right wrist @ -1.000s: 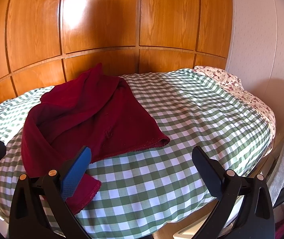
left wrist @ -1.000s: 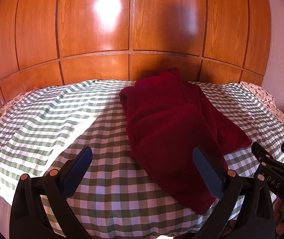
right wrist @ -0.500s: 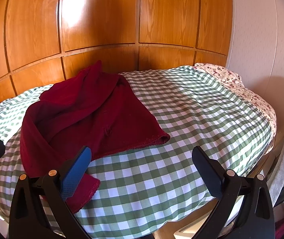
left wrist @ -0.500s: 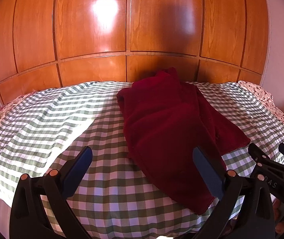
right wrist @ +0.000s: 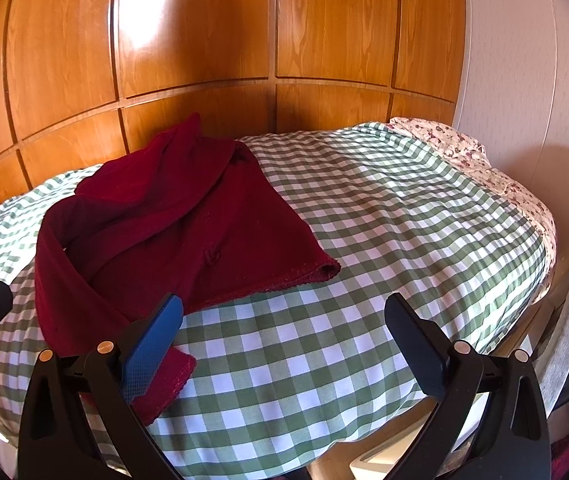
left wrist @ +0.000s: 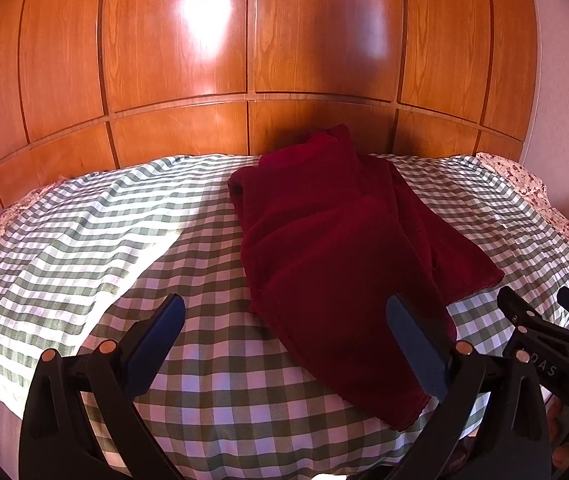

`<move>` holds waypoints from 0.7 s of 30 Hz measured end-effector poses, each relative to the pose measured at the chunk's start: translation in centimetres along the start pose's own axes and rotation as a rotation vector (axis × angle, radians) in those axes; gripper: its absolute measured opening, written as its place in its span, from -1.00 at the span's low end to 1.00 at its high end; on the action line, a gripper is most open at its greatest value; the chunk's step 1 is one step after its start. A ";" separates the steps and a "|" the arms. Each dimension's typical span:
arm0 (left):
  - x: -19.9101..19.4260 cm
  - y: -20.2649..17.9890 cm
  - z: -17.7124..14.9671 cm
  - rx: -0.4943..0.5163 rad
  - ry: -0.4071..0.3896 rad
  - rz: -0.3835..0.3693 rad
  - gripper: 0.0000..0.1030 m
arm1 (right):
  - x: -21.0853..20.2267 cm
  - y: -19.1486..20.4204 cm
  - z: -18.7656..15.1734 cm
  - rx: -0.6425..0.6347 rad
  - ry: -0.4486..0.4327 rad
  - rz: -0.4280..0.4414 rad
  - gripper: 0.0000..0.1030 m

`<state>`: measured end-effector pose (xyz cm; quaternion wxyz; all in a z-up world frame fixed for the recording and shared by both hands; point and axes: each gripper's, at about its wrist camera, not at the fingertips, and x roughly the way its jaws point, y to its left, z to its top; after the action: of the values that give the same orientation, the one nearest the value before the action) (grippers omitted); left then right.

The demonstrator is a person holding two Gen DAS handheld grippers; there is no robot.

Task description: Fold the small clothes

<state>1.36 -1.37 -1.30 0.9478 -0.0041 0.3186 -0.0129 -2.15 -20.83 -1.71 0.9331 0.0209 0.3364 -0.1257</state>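
A dark red garment (left wrist: 336, 248) lies loosely folded on the green and white checked bedcover (left wrist: 104, 248), reaching from the headboard to the near edge. My left gripper (left wrist: 284, 320) is open and empty above the near edge, its right finger over the garment's near part. The right gripper also shows at the right of that view (left wrist: 544, 312). In the right wrist view the garment (right wrist: 188, 216) lies at the left of the bedcover (right wrist: 404, 220). My right gripper (right wrist: 284, 320) is open and empty, its left finger over the garment's near corner.
A wooden panelled headboard wall (left wrist: 244, 60) stands behind the bed. A white wall (right wrist: 524, 60) runs along the right side. A floral sheet (right wrist: 464, 148) shows at the bed's far right edge. Pale furniture (right wrist: 564, 320) stands beside the bed at the lower right.
Both grippers have drawn back and risen a little from the bed; the garment has not moved. Both stay open.
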 end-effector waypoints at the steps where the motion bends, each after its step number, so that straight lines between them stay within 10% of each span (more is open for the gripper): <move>1: 0.1 0.0 0.0 0.001 0.004 0.000 0.95 | 0.1 0.0 0.0 0.001 0.004 0.000 0.94; 18: 4.2 -2.5 1.3 0.121 0.066 -0.138 0.91 | 2.4 -2.5 1.7 0.061 0.048 0.036 0.94; 21: 5.7 -3.6 1.1 0.158 0.109 -0.167 0.62 | 3.3 -2.6 2.8 0.072 0.067 0.095 0.94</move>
<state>6.45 -5.12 -3.79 0.9221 0.0445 0.3660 -0.1172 1.40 -24.38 -1.48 0.9249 0.0746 0.3611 -0.0924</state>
